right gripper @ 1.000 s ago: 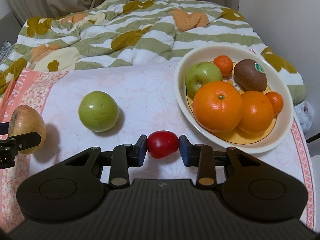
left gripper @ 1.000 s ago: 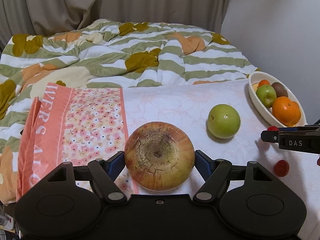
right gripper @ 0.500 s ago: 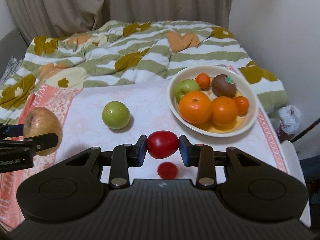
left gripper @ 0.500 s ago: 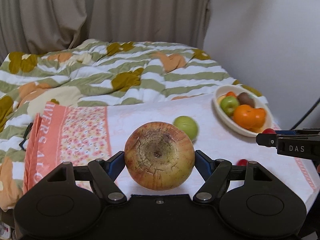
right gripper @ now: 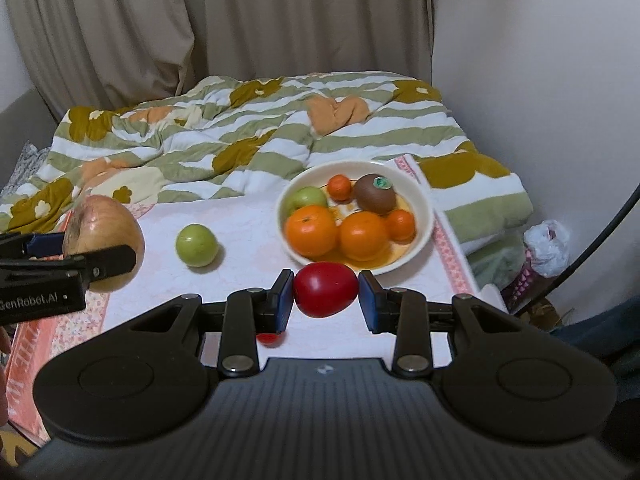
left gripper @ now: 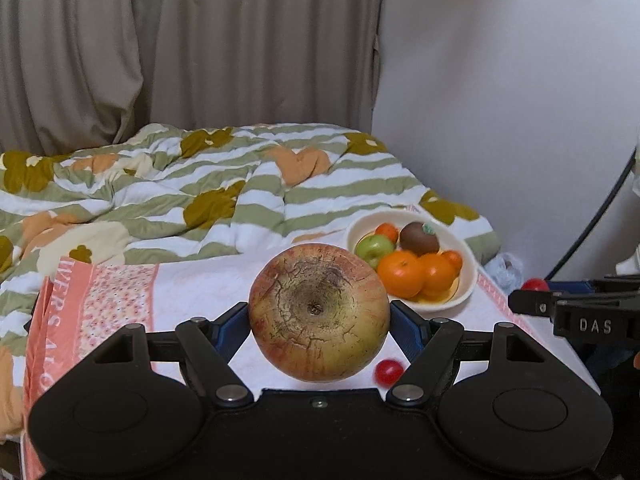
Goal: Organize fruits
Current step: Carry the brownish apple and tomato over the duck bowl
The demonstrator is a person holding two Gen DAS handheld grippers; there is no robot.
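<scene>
Left wrist: apple [left gripper: 319,312] clamped between left claw [left gripper: 319,322] fingers.

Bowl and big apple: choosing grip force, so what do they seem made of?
The bowl looks like glazed cream ceramic, smooth with a soft sheen, though plastic is possible. The big apple seems real fruit: matte, russeted, cracked skin around its dimple.

Small red fruit [right gripper: 269,339] half hidden behind right gripper [right gripper: 326,295] finger, green apple on cloth hidden behind large apple [left gripper: 319,312] in left view.
</scene>
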